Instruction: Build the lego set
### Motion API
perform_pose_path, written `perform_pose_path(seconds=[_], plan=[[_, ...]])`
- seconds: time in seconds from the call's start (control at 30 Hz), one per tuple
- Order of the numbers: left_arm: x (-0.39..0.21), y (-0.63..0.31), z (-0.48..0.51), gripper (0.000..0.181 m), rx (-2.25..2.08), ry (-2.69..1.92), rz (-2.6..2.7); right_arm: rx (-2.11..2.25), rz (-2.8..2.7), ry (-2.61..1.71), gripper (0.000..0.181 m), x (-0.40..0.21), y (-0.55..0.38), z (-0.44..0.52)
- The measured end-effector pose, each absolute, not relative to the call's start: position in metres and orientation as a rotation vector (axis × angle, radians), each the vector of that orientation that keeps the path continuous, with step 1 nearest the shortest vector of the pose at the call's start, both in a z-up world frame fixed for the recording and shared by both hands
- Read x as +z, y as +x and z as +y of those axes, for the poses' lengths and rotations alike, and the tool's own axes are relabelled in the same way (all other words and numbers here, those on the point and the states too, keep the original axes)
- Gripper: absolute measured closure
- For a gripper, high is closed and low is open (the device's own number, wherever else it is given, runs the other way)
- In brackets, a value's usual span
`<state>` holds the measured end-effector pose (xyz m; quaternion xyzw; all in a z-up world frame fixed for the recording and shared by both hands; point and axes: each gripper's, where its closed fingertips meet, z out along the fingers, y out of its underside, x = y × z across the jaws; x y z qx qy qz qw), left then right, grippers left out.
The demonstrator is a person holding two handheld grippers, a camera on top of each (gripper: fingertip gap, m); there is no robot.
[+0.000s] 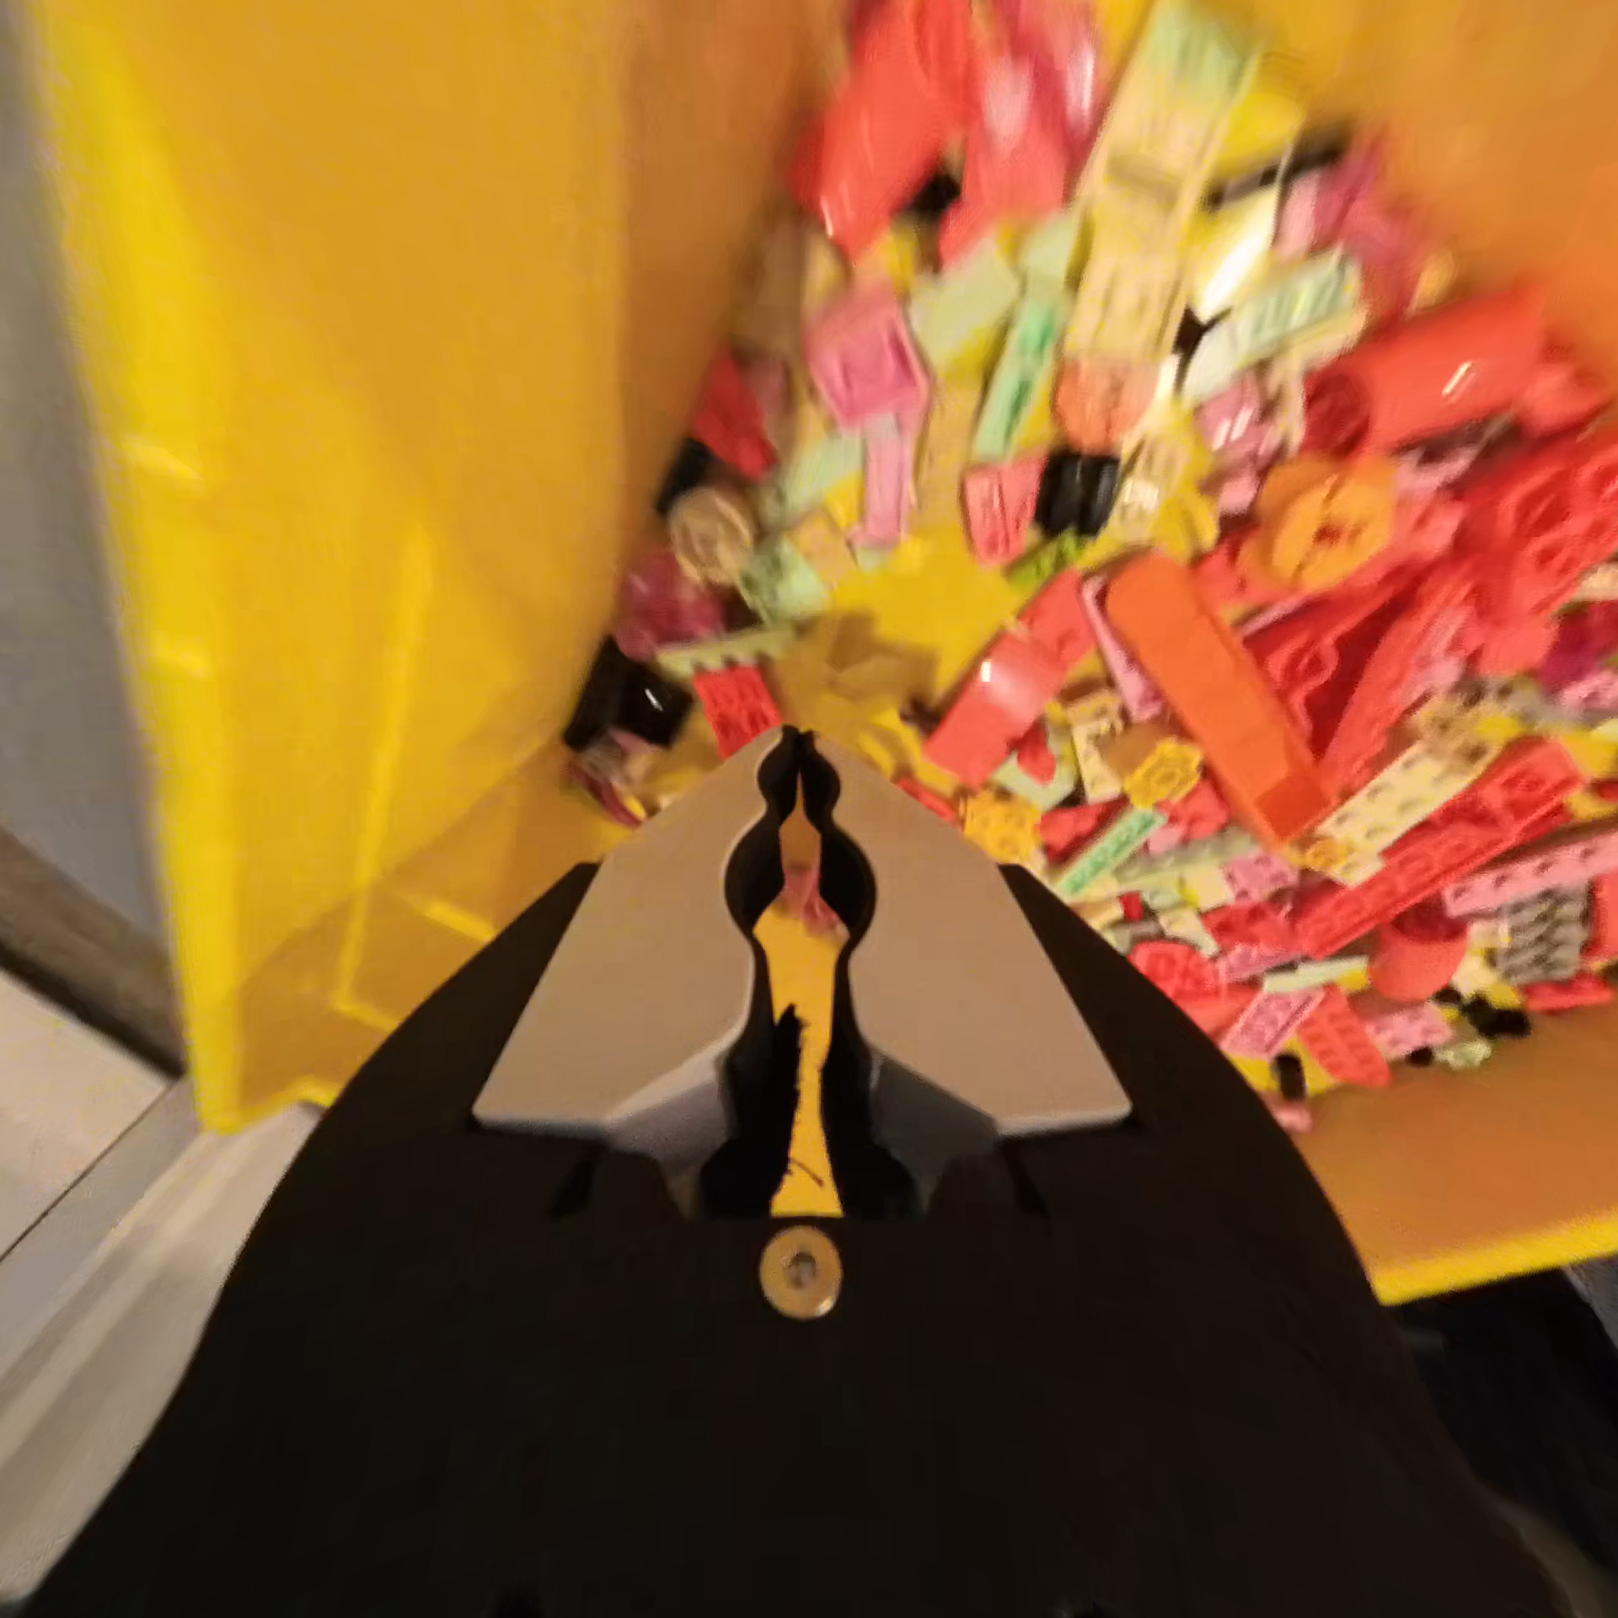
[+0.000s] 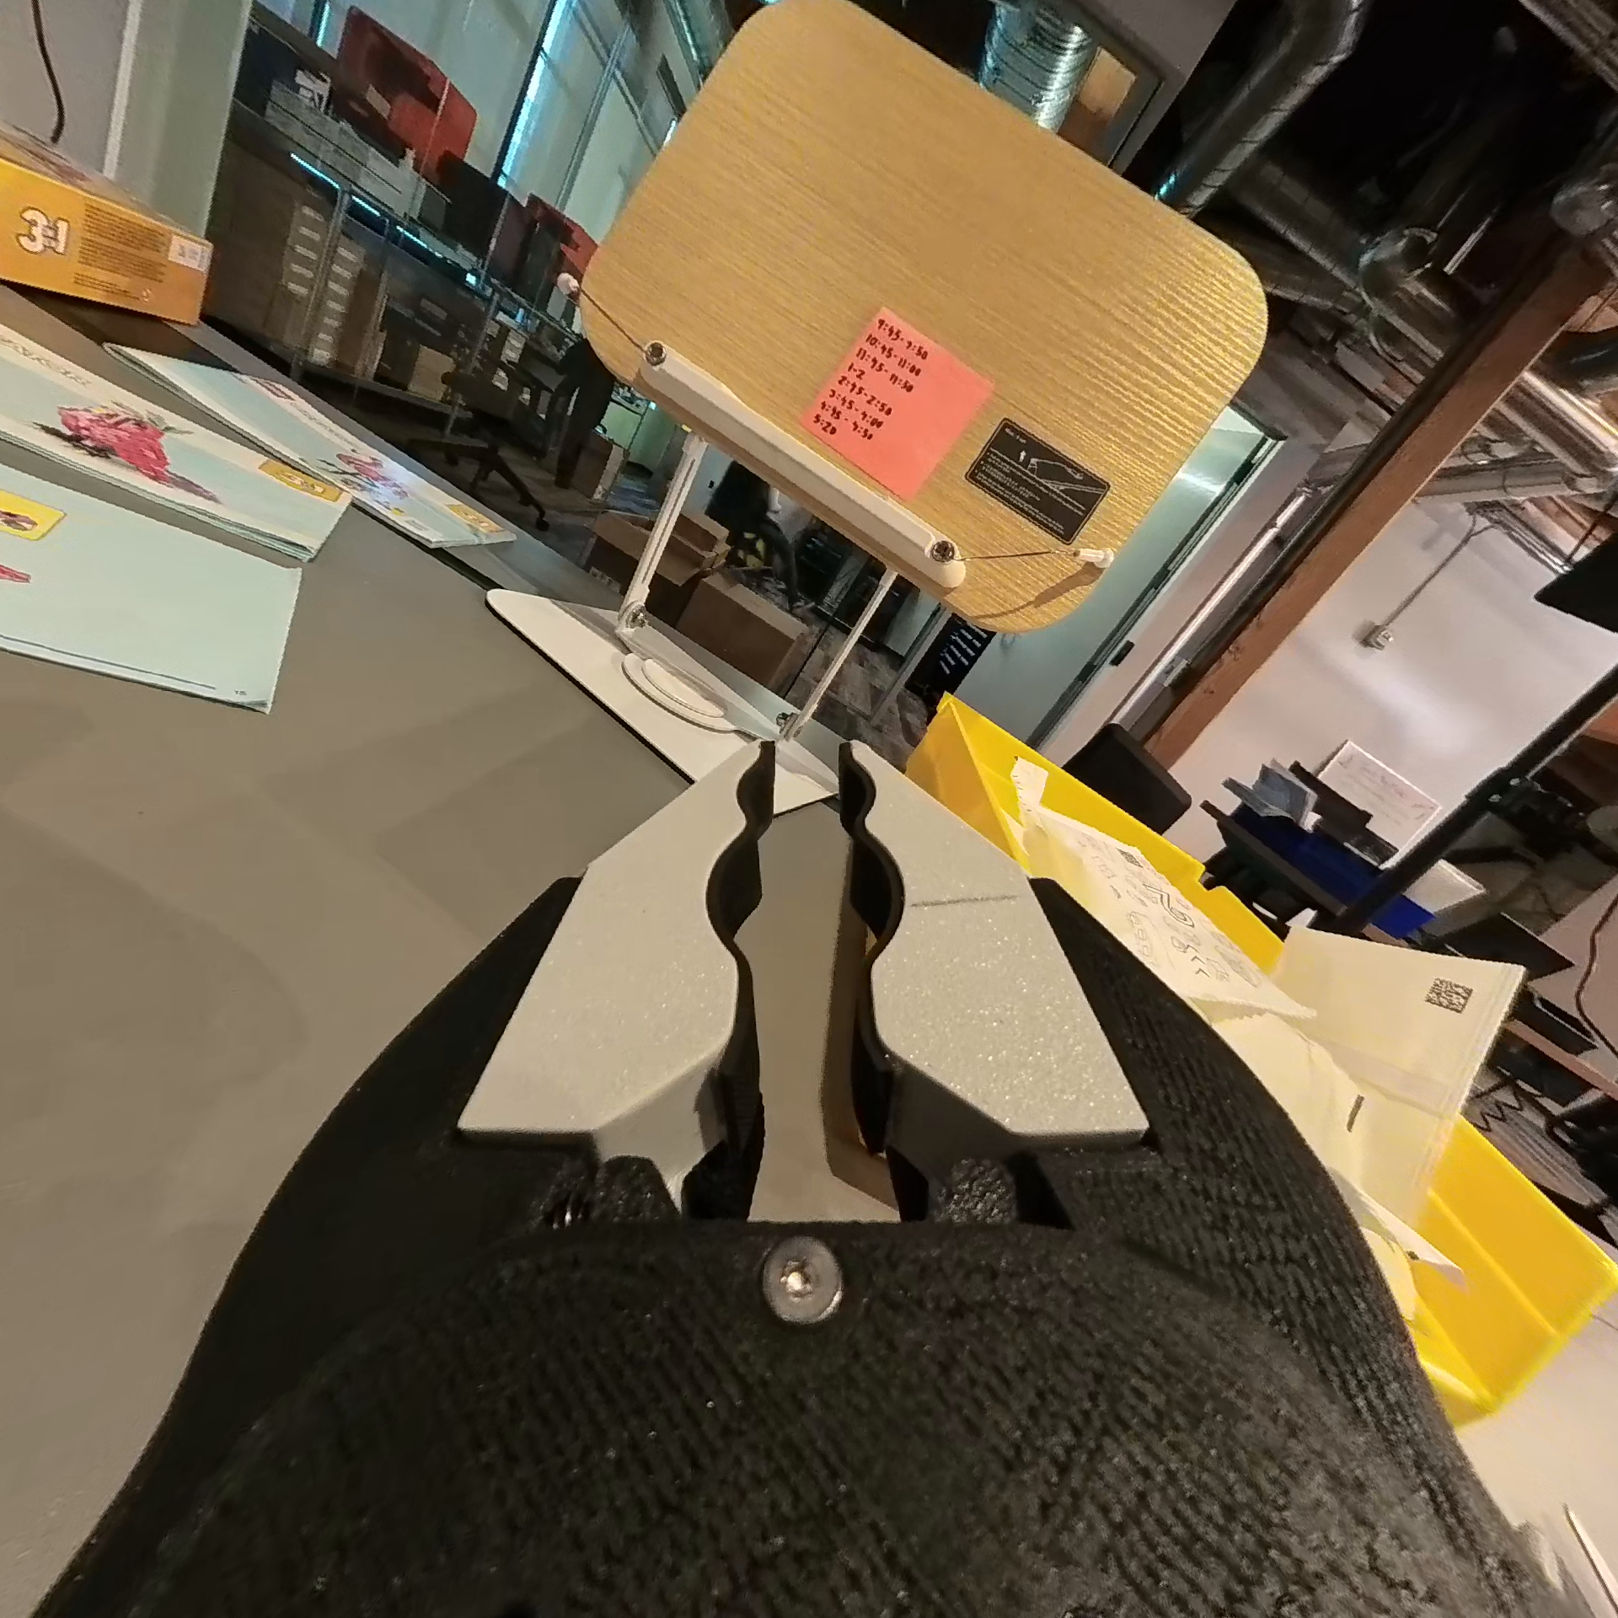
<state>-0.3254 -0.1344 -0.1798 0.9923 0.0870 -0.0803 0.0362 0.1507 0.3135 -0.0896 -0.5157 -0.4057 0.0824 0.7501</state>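
In the blurred left wrist view a yellow bin (image 1: 394,438) holds a heap of loose lego pieces (image 1: 1182,569), mostly coral red, pink, mint and yellow. My left gripper (image 1: 798,744) points down into the bin's corner. Its tips touch and nothing shows between them. A long orange piece (image 1: 1226,700) lies just right of the tips. In the right wrist view my right gripper (image 2: 807,757) hovers low over the grey table (image 2: 263,919). Its jaws stand a little apart and are empty.
A wooden book stand (image 2: 919,289) with a pink note stands at the table's far edge on a white base. Instruction booklets (image 2: 158,490) and the yellow set box (image 2: 96,254) lie at the left. Another yellow bin (image 2: 1506,1269) with paper bags (image 2: 1226,989) sits at the right.
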Motion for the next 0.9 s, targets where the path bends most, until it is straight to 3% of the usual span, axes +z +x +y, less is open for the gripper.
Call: perform_pose_path(seconds=[0.23, 0.27, 0.3, 0.4, 0.8, 0.9], plan=[[-0.163, -0.309, -0.059, 0.181, -0.014, 3.411, 0.221, 0.180, -0.885, -1.135, 0.169, -0.091, 0.151, 0.314], [-0.167, -0.304, -0.061, 0.176, 0.032, 3.382, 0.210, 0.182, -0.885, -1.137, 0.169, -0.091, 0.152, 0.314], [-0.171, -0.298, -0.063, 0.156, 0.075, 3.351, 0.194, 0.183, -0.885, -1.138, 0.169, -0.091, 0.152, 0.314], [-0.176, -0.296, -0.063, 0.146, 0.039, 3.357, 0.165, 0.188, -0.888, -1.141, 0.169, -0.092, 0.151, 0.314], [-0.185, -0.300, -0.041, 0.151, -0.012, 3.368, 0.167, 0.185, -0.894, -1.146, 0.169, -0.093, 0.150, 0.315], [-0.192, -0.302, -0.058, 0.159, -0.025, 3.271, 0.174, 0.184, -0.897, -1.147, 0.169, -0.093, 0.150, 0.315]])
